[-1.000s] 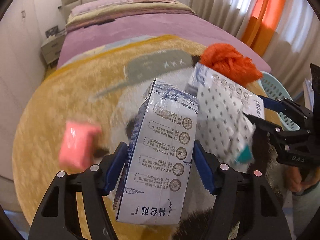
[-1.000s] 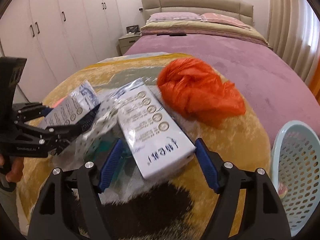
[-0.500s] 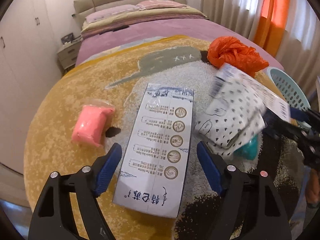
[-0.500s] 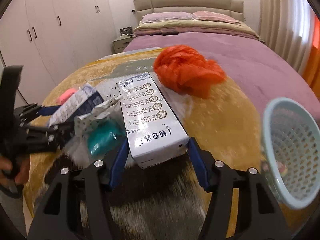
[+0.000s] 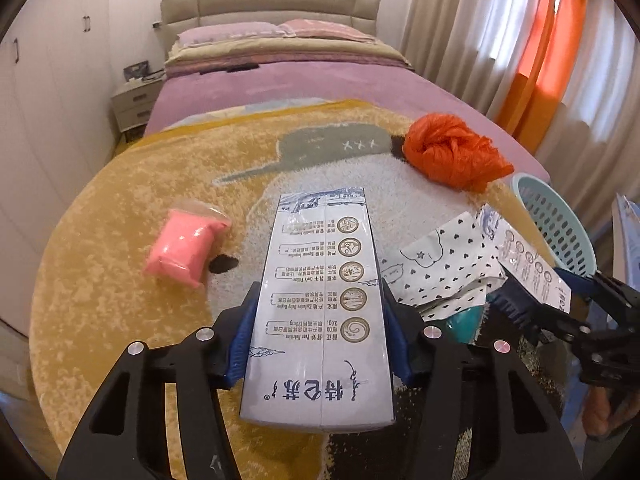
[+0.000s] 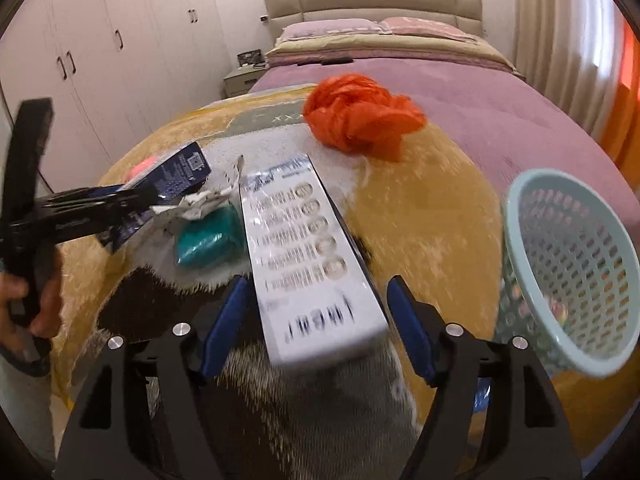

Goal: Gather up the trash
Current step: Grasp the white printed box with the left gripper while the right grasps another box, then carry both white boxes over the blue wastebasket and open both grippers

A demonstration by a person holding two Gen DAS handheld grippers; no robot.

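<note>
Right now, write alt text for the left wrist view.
The left gripper clamps a white milk carton over a yellow rug. On the rug lie a pink packet and an orange bag; a blue basket stands at right.

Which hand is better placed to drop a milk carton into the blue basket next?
Probably left: the left tongs are already shut on a milk carton. The right tongs are nearer the basket but stand open around a second carton, gripping nothing.
</note>
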